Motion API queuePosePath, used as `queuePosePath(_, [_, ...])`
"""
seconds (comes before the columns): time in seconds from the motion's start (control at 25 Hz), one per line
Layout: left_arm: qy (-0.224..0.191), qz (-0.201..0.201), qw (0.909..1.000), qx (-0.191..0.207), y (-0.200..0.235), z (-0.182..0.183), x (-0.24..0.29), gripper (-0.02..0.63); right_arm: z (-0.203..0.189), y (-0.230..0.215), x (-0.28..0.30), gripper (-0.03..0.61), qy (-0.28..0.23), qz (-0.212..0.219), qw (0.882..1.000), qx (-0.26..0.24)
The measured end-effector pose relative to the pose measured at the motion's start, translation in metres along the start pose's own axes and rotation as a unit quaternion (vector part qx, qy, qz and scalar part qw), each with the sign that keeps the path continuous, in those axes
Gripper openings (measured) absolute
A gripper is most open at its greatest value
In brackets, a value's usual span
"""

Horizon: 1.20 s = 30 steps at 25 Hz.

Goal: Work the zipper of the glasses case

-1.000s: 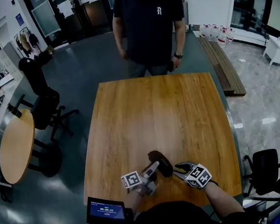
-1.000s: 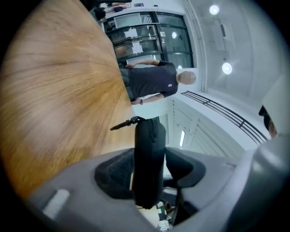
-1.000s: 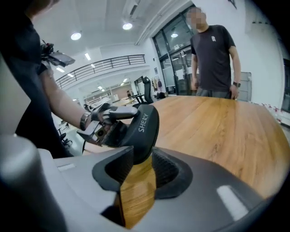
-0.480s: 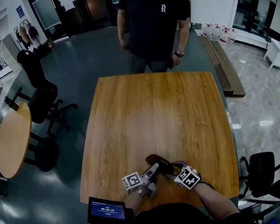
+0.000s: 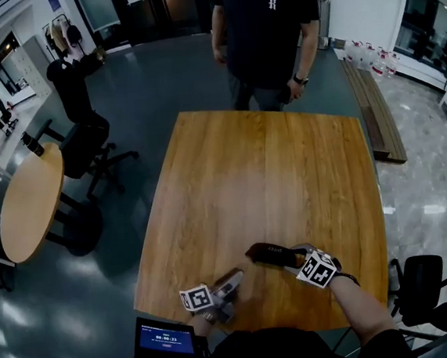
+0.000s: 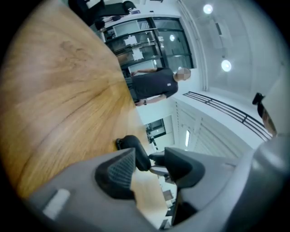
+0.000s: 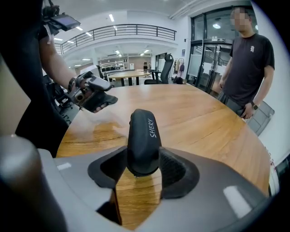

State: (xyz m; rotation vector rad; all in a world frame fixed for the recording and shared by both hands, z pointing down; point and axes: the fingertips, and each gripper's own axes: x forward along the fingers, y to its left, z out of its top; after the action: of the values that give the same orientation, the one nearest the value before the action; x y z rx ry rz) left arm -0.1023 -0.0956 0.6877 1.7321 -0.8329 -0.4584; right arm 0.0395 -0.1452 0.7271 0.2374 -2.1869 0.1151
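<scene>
The glasses case (image 5: 272,254) is black and lies over the table (image 5: 270,170), near its front edge and right of its middle. The right gripper (image 5: 295,255) has it by one end. Only the right gripper view shows the grip. There the case (image 7: 143,140) stands up between the two pads of the right gripper (image 7: 142,164). The jaws have just been closing on it and sit at a middling width. The white lettering (image 7: 151,128) on its side reads SHERY only here. No view shows whether the far end of the case rests on the table.

The left gripper (image 5: 234,276) hovers over the table's front edge, left of its middle. In its own view the jaws of the left gripper (image 6: 148,159) stand fairly wide, with nothing between the pads. They have just been closing slightly. The case (image 6: 136,149) shows beyond them, well clear.

A person (image 5: 267,20) in a dark T-shirt stands at the table's far edge. Only the head view shows the round table (image 5: 29,205) off to the main table's left.
</scene>
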Motion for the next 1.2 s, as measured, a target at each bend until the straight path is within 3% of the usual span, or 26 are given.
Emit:
queuePosePath(0.12, [0.029, -0.039, 0.9954, 0.083, -0.051, -0.015, -0.009, 0.193, -0.015, 0.008, -0.01, 0.229, 0.007, -0.001, 1.0, 0.004])
queuePosePath(0.2, [0.037, -0.069, 0.9887, 0.128, -0.088, 0.005, -0.007, 0.185, 0.01, -0.005, -0.015, 0.259, -0.008, -0.012, 1.0, 0.009])
queuePosePath(0.28, [0.036, -0.083, 0.9881, 0.125, -0.103, 0.02, -0.011, 0.173, 0.042, -0.01, -0.016, 0.261, -0.036, -0.016, 0.999, 0.025])
queuePosePath(0.4, [0.052, -0.101, 0.9864, 0.119, -0.111, 0.003, -0.019, 0.143, 0.048, 0.007, -0.028, 0.261, -0.083, -0.032, 0.993, 0.074])
queuePosePath(0.48, [0.073, -0.11, 0.9816, 0.138, -0.116, -0.01, -0.021, 0.096, 0.045, 0.01, -0.048, 0.23, -0.133, -0.076, 0.981, 0.122])
queuePosePath(0.6, [0.098, -0.119, 0.9718, 0.178, -0.125, -0.024, -0.021, 0.018, 0.053, 0.016, -0.092, 0.005, -0.23, -0.149, 0.94, 0.205])
queuePosePath(0.68, [0.11, -0.12, 0.9663, 0.2, -0.131, -0.026, -0.02, 0.0, 0.066, 0.03, -0.112, 0.005, -0.274, -0.162, 0.918, 0.237])
queuePosePath(0.88, [0.107, -0.1, 0.9549, 0.258, -0.154, -0.034, -0.016, 0.0, 0.093, 0.073, -0.155, 0.005, -0.355, -0.162, 0.88, 0.271])
queuePosePath(0.96, [0.1, -0.095, 0.9482, 0.286, -0.172, -0.048, -0.019, 0.0, 0.097, 0.091, -0.172, 0.005, -0.379, -0.151, 0.871, 0.274])
queuePosePath(1.08, [0.09, -0.085, 0.9408, 0.316, -0.192, -0.069, -0.026, 0.0, 0.105, 0.116, -0.186, 0.004, -0.398, -0.13, 0.87, 0.261])
queuePosePath(1.2, [0.079, -0.075, 0.9448, 0.309, -0.205, -0.103, -0.03, 0.0, 0.093, 0.146, -0.2, 0.005, -0.403, -0.109, 0.873, 0.25])
